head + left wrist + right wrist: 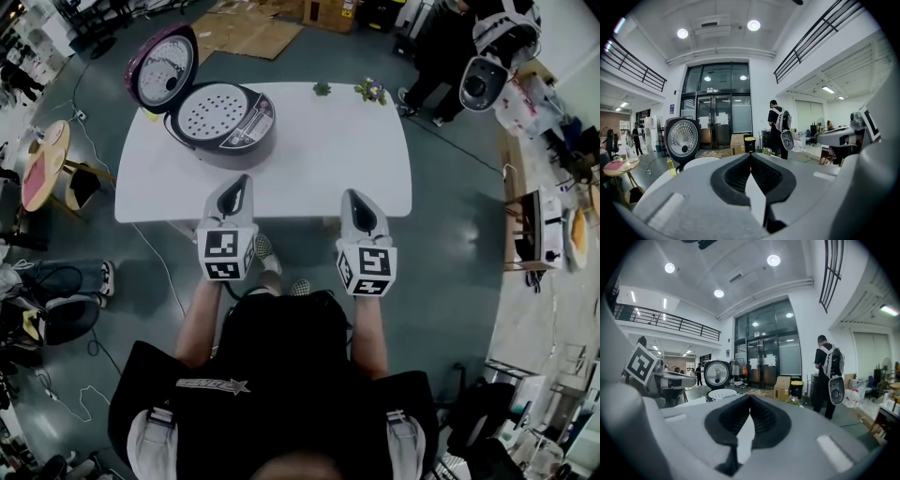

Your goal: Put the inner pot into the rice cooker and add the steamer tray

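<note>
**Inspector:** White counter [319,159] is standing on a grey hall floor. Where is the task's item sitting?

**Assessor:** Rice cooker [246,131] is sitting at the counter's far left corner. Its lid [161,70] is standing open on the cooker's far left side, and the steamer tray [214,111] is lying in its mouth. The inner pot is not showing separately; I am judging it to be lying beneath the tray.

**Inspector:** And the grippers?

**Assessor:** Left gripper [242,180] and right gripper [355,196] are hovering over the near edge, well apart from the cooker. Left fingers [735,177] and right fingers [764,420] are pressing together, gripping nothing.

**Inspector:** Handling?

**Assessor:** I am judging the tray light, stiff and rather slippery. Anyone lifting it should be pinching its rim, not the perforated middle.
</note>
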`<action>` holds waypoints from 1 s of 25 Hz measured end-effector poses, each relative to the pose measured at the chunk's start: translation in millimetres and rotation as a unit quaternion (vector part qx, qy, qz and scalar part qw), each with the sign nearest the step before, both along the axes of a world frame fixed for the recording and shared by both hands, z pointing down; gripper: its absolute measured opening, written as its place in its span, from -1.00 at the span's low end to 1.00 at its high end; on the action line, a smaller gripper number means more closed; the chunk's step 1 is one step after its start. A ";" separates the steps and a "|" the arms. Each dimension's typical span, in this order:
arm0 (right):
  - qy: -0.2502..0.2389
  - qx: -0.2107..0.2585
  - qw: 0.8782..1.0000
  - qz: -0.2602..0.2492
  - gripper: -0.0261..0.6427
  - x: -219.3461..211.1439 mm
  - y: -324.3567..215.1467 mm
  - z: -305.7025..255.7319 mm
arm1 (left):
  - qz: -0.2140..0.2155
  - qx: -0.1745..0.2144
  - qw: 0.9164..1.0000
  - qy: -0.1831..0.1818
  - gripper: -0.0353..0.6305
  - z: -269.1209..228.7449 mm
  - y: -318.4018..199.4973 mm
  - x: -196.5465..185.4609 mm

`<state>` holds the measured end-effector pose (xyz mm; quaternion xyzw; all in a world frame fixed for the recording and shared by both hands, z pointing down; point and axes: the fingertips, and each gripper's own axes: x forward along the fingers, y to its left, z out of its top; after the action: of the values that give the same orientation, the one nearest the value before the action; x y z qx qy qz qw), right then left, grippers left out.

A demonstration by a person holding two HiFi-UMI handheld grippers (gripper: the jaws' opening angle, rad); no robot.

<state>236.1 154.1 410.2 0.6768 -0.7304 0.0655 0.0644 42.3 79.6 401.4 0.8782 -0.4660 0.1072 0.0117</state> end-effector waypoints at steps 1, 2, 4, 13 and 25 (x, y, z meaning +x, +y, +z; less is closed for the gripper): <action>0.001 -0.001 1.000 -0.001 -0.90 -0.8 -0.4 0.7 | 0.000 0.001 1.000 0.000 -0.86 0.0 -0.1 -0.4; 0.001 -0.002 1.000 -0.002 -0.90 -1.6 -0.6 1.5 | -0.001 0.001 1.000 0.000 -0.86 0.2 -0.3 -0.8; 0.001 -0.003 1.000 -0.003 -0.90 -2.1 -0.8 2.1 | -0.001 0.000 1.000 -0.001 -0.86 0.8 -0.5 -1.5; 0.000 -0.001 1.000 -0.003 -0.90 -1.5 -1.2 1.5 | -0.005 -0.002 1.000 -0.005 -0.86 1.5 -0.8 -5.2; -0.001 0.003 1.000 0.000 -0.90 0.4 -1.7 -1.9 | -0.004 -0.003 1.000 -0.002 -0.86 0.6 -1.8 -5.3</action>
<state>236.5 152.5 408.3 0.6770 -0.7307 0.0636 0.0614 37.0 77.7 402.0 0.8763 -0.4687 0.1105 0.0140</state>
